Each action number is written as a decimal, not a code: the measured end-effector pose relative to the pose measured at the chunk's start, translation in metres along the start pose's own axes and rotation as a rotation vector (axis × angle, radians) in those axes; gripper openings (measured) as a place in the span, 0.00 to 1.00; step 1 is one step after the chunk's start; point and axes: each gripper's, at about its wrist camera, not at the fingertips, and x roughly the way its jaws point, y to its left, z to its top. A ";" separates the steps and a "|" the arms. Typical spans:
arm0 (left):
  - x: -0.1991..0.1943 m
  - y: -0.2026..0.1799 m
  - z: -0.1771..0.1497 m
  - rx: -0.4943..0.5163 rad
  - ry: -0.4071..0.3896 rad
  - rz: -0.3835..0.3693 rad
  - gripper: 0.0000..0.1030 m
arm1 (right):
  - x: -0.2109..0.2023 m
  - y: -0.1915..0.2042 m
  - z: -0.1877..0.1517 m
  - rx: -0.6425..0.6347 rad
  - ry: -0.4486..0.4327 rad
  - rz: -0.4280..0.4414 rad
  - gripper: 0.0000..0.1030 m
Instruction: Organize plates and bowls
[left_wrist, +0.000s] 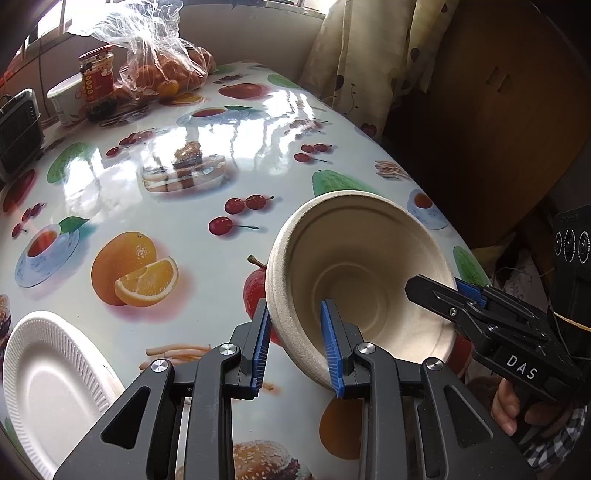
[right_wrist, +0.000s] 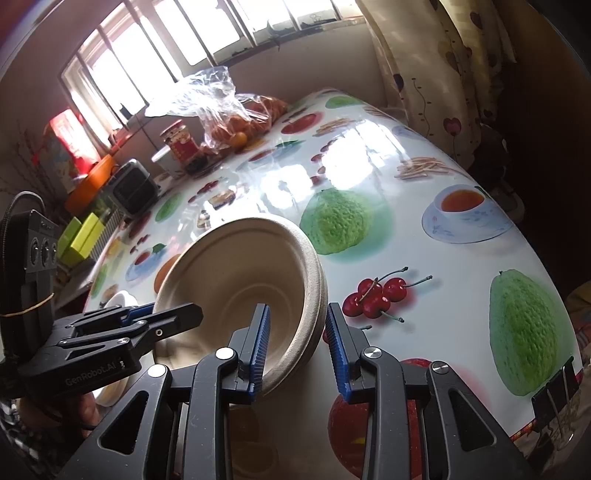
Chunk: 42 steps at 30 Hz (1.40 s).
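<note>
Beige pulp bowl (left_wrist: 354, 258), tilted above the fruit-print surface (left_wrist: 184, 206), is clamped at its near rim by the left hand-held gripper (left_wrist: 295, 347); a white plate (left_wrist: 48, 376) lies nearby. From the right wrist, the bowl (right_wrist: 240, 273) is gripped at its rim by the right hand-held gripper (right_wrist: 297, 347).

Legible markings, two in all. On the right gripper (left_wrist: 439, 295), seen from the left wrist camera, the black body carries the white capitals "DAS" on its side face, near the person's hand (left_wrist: 517, 410). On the left gripper (right_wrist: 166, 314), seen from the right wrist camera, the black body carries the grey lettering "GenRobot.AI" along its lower side.

The red jar (left_wrist: 96, 74) at the far end of the table (left_wrist: 258, 229) bears a printed label with yellow characters; these are too small and blurred to read in either view. The white tub (left_wrist: 66, 99) beside the jar shows faint print, likewise unreadable.
</note>
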 end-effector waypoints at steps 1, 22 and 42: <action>0.000 0.000 0.000 0.001 -0.001 0.001 0.28 | 0.000 0.000 0.000 0.000 0.000 0.001 0.30; -0.024 0.001 -0.008 -0.012 -0.050 0.019 0.28 | -0.013 0.011 0.004 -0.026 -0.025 0.010 0.30; -0.064 0.030 -0.028 -0.077 -0.109 0.081 0.28 | -0.010 0.062 0.004 -0.113 -0.021 0.067 0.30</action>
